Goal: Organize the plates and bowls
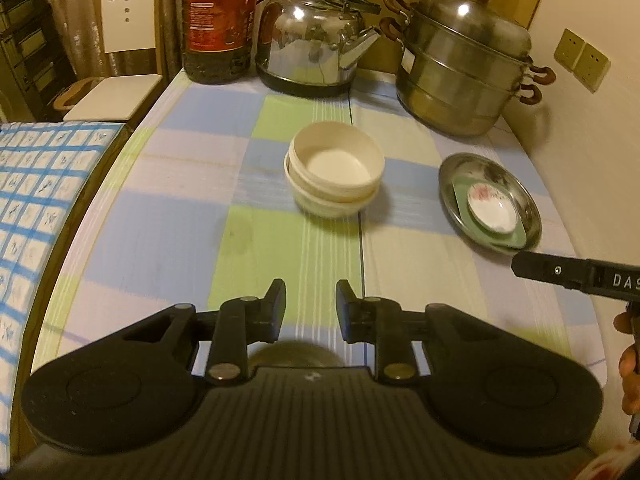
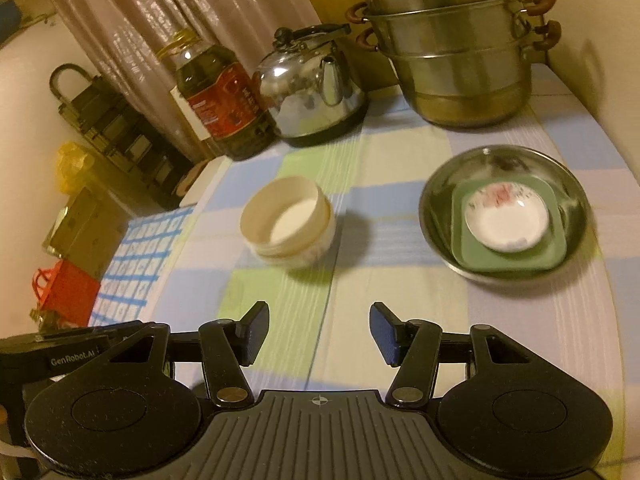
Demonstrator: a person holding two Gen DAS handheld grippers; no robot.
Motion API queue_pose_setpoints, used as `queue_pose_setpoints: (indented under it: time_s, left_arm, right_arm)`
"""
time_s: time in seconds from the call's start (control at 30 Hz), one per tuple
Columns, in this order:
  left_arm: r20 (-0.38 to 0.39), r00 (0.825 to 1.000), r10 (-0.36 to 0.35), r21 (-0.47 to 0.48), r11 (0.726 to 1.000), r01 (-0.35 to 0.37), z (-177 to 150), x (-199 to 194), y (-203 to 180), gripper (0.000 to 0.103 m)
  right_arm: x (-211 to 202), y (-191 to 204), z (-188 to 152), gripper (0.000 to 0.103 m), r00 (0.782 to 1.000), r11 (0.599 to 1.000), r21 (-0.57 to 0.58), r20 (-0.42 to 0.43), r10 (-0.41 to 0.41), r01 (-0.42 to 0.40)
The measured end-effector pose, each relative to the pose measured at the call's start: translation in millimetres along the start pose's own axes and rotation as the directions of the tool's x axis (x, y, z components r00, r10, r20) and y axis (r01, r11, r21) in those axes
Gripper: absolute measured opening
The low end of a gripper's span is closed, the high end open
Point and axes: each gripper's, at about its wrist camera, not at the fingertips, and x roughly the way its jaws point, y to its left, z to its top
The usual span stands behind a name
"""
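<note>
Two cream bowls (image 1: 335, 168) sit nested, one inside the other, mid-table; they also show in the right wrist view (image 2: 289, 222). A steel plate (image 1: 520, 196) holds a green square plate (image 1: 464, 196) with a small white floral dish (image 1: 490, 208) on top; the same stack shows in the right wrist view as steel plate (image 2: 572, 200), green plate (image 2: 556, 256) and dish (image 2: 506, 220). My left gripper (image 1: 311, 308) is open and empty, near the table's front. My right gripper (image 2: 316, 330) is open and empty, in front of both stacks.
At the back stand an oil bottle (image 1: 218, 20), a steel kettle (image 1: 316, 44) and a stacked steamer pot (image 1: 464, 68). A checked cloth (image 1: 36, 184) lies left of the table (image 1: 160, 220). A white chair (image 1: 128, 52) stands beyond. The wall is close on the right.
</note>
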Motion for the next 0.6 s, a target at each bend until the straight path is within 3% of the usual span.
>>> queue_pose_setpoints:
  time_s: [0.6]
  left_arm:
    - [0.012,0.999,0.053,-0.024,0.998,-0.053,-99,-65,-31,0.024]
  right_arm:
    - [-58,17,-100,0.056,0.999,0.985,-0.173,-0.050,0.007,-0.016]
